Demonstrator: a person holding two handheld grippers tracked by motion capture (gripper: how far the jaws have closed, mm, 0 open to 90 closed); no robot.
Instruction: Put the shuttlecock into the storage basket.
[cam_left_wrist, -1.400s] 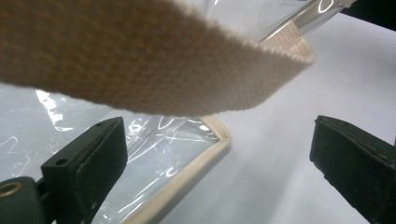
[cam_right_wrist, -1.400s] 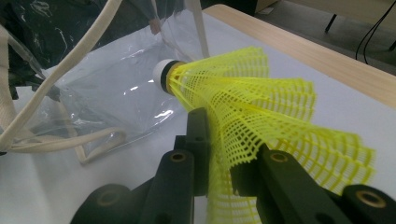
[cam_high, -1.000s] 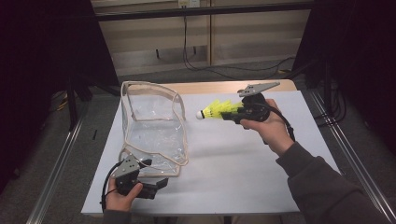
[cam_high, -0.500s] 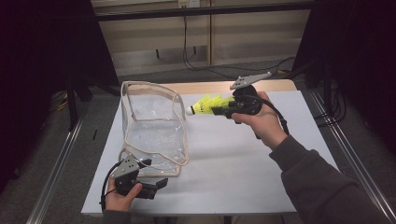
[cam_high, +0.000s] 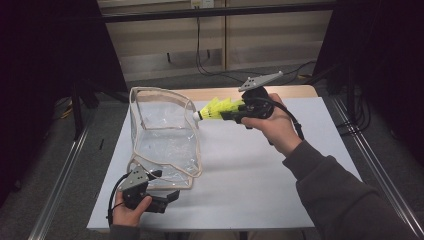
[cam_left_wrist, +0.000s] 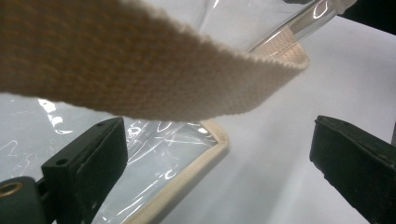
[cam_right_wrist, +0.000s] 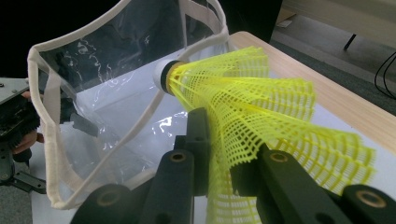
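A clear plastic bag (cam_high: 162, 135) with beige trim stands open on the left of the white table (cam_high: 250, 180). My right gripper (cam_high: 235, 114) is shut on a yellow mesh shuttlecock (cam_high: 220, 108), held in the air with its white cork tip at the bag's upper right rim. In the right gripper view the shuttlecock (cam_right_wrist: 252, 107) is pinched by its skirt, cork pointing at the bag (cam_right_wrist: 107, 93) mouth. My left gripper (cam_high: 167, 197) rests open at the bag's near corner. In the left gripper view a beige strap (cam_left_wrist: 140, 70) crosses above the spread jaws.
A wooden table edge (cam_high: 215, 94) shows beyond the white sheet. Metal rails (cam_high: 60, 190) run along both sides of the table. Cables hang on the far wall. The sheet to the right of the bag is bare.
My right gripper has carried the shuttlecock leftwards, from mid-table to the bag's upper rim. The left gripper and the bag have stayed put.
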